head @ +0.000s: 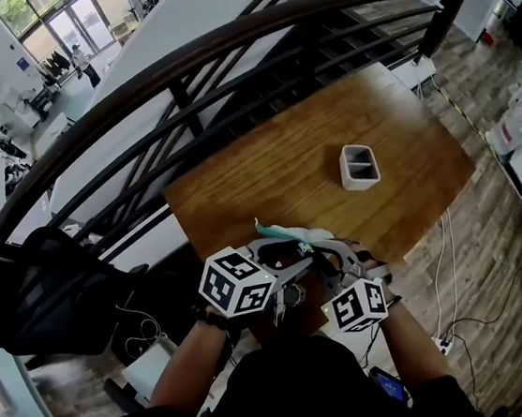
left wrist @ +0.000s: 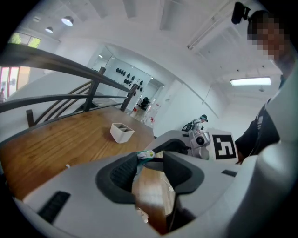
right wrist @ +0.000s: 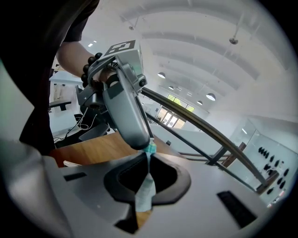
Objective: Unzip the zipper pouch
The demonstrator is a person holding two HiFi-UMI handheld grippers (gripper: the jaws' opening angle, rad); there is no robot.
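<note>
Fabric of the zipper pouch (right wrist: 145, 188) is pinched between the pads of the right tongs (right wrist: 149, 162), which are pressed together on a pale teal fold of it. The left tongs (left wrist: 153, 159) stand apart, with a gap between their two dark pads. Only a teal corner of the pouch, carrying a small white-and-green tab, sits at the tip of one pad, at about eleven o'clock of the gap. The pads do not press it.

In the right gripper view the grey nose of the left tongs comes down from twelve o'clock to the top end of the pouch. In the head view both tongs meet over the six o'clock edge of the wooden surface (head: 275, 168), with the pouch a pale bundle just past their tips. Whether it touches the wood cannot be told.

A white container (head: 359, 165) with two compartments stands on the surface at about one o'clock from the pouch, well apart from it. A dark curved railing (head: 223, 52) runs beyond the twelve o'clock side of the surface.
</note>
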